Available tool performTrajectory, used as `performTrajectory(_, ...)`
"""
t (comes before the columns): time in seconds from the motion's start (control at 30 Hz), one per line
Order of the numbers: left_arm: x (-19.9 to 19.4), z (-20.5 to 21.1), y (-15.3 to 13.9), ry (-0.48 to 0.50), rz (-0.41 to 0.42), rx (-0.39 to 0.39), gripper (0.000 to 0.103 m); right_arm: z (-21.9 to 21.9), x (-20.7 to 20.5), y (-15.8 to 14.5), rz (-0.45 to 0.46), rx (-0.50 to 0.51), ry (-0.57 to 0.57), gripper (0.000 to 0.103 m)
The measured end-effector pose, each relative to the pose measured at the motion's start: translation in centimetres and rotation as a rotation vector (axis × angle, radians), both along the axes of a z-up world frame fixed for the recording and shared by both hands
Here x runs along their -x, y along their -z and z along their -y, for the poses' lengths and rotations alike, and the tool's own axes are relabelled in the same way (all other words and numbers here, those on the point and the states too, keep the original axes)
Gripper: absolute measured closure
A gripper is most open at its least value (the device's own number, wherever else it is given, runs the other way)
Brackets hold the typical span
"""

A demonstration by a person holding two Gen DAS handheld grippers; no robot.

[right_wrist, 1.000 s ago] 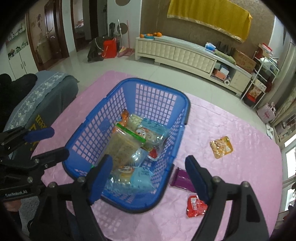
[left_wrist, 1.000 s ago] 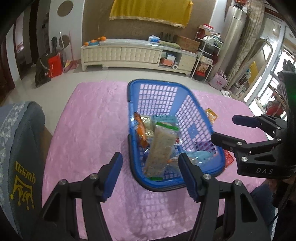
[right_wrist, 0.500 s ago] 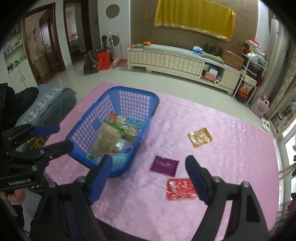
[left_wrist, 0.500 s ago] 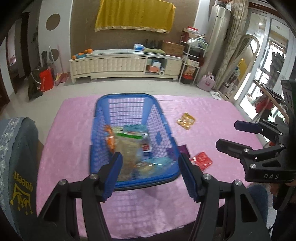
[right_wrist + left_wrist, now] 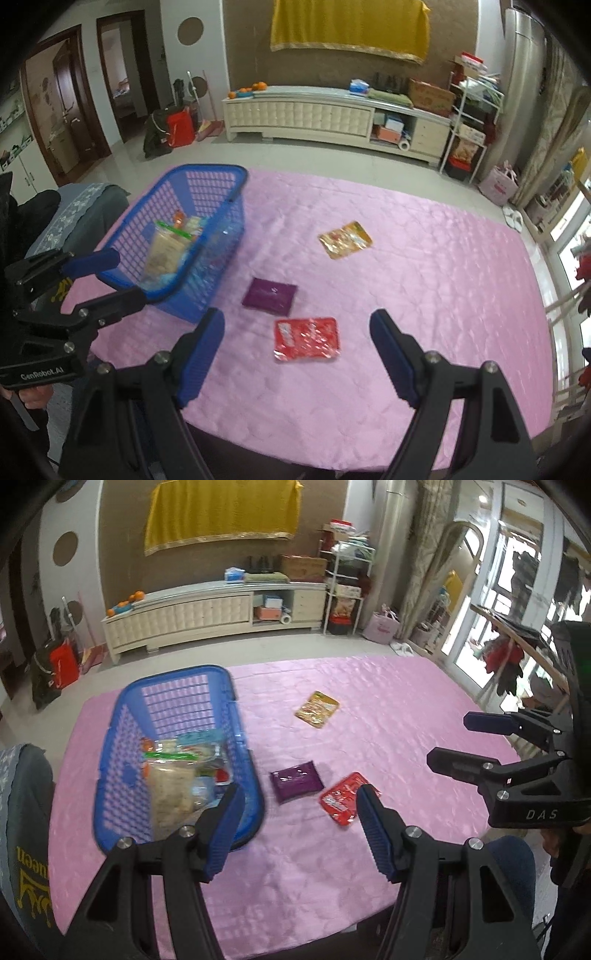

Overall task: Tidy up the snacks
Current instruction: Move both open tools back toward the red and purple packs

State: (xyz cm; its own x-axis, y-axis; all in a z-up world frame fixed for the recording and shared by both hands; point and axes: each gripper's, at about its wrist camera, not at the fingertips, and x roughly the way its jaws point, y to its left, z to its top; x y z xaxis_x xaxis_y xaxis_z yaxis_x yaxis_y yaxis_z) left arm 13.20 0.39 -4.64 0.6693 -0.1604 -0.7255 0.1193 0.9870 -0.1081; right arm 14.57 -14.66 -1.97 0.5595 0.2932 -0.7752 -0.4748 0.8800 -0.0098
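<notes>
We held both grippers, left [image 5: 299, 806] and right [image 5: 297, 334], with fingers spread and empty above the red packet [image 5: 306, 339] on the surface [image 5: 424, 280].

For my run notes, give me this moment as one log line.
left gripper: jaws open, empty | right gripper: jaws open, empty | blue basket: holds snacks | purple, red, orange packets: on pink cloth
</notes>
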Motion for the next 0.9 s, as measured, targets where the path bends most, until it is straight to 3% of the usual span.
performTrajectory(0.13, -0.5, 1.7, 1.0, 0.038, 0.011, -0.009, 0.033, 2.1, -0.1, 0.8, -0.006, 0.011, 0.027, 0.019)
performTrajectory(0.2, -1.0, 2.6, 1.7, 0.058, 0.002, -0.017, 0.023, 3.1, -0.2, 1.3, -0.009, 0.016, 0.045, 0.019)
performTrajectory(0.33, -1.5, 4.2, 2.9, 0.101, -0.012, -0.051, 0.020, 4.8, -0.2, 2.5, -0.009, 0.026, 0.069, 0.018)
performTrajectory(0.53, -2.4, 5.6, 5.0, 0.172, -0.044, -0.066, 0.015, 6.7, -0.7, 4.9, -0.036, 0.032, 0.098, 0.003)
performTrajectory(0.63, -3.1, 6.4, 6.3, 0.186, -0.064, -0.095, 0.000, 7.2, -1.1, 6.1, -0.042, 0.046, 0.105, 0.001)
performTrajectory(0.9, -5.6, 7.8, 9.0, 0.245, -0.121, -0.107, 0.000, 8.3, -2.3, 9.3, -0.078, 0.048, 0.109, 0.000)
